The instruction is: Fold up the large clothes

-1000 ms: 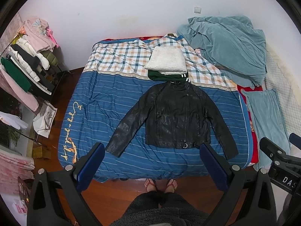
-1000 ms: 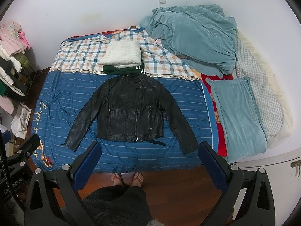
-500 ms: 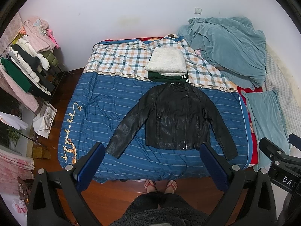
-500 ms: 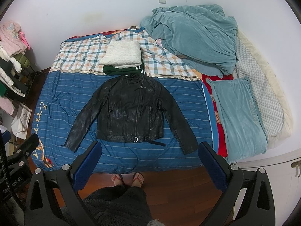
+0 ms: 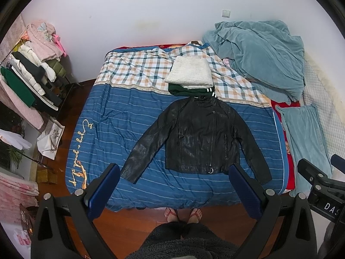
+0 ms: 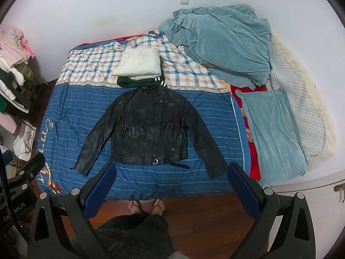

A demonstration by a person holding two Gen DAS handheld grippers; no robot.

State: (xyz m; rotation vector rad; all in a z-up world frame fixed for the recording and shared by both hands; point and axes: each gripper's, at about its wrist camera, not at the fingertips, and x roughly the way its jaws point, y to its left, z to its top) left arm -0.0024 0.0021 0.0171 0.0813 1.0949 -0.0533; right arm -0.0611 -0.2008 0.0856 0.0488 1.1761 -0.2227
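**Jacket flat on the bed, both grippers high and clear of it**

While the black leather jacket (image 5: pixel 200 136) lies spread face-up on the blue striped bed (image 5: pixel 120 116), neither tool touches it — the left hand-held gripper (image 5: pixel 172 185) and the right hand-held gripper (image 6: pixel 171 183) both hang above the foot of the bed, fingers spread wide and holding nothing. The jacket lies ahead of and below both, its collar pointing away toward the wall and its hem nearest the person, so its long axis from collar to hem runs straight away from the grippers, while the sleeves splay out and down to either side. In the left wrist view the sleeve cuff on the left (image 5: pixel 131 176) ends just beside the left finger's tip; in the right wrist view the other cuff (image 6: pixel 217 171) ends near the right finger. Judging from that, each hand is the nearer one for its own sleeve, and a first fold would likely bring a sleeve across the chest. A folded white and green stack (image 5: pixel 190 76) touches the collar — a far reach risks disturbing it.
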